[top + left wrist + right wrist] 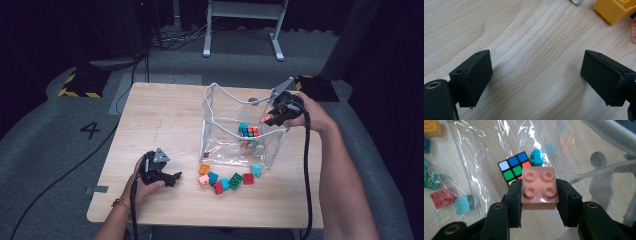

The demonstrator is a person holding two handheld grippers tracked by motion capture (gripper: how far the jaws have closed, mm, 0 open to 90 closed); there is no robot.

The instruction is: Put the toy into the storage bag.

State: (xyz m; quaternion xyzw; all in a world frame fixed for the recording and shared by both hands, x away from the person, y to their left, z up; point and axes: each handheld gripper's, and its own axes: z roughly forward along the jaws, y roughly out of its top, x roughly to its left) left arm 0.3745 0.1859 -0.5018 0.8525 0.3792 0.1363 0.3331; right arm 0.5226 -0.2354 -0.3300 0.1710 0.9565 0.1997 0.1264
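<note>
Right gripper view: right tool point(538, 203) clamps a glossy, four-studded pink plastic brick point(539, 188).

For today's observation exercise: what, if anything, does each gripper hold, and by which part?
The right gripper holds a pink four-stud brick, jaws clamped on two opposite side walls, studs showing. The left gripper holds nothing; its jaws stand open over the table.

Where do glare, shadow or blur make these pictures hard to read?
Right gripper view: white glare streaks on the clear bag; the pink brick is sharp. Left gripper view: soft shadows under the fingers, and the yellow brick is slightly soft. High view: dark surroundings, evenly lit table.
</note>
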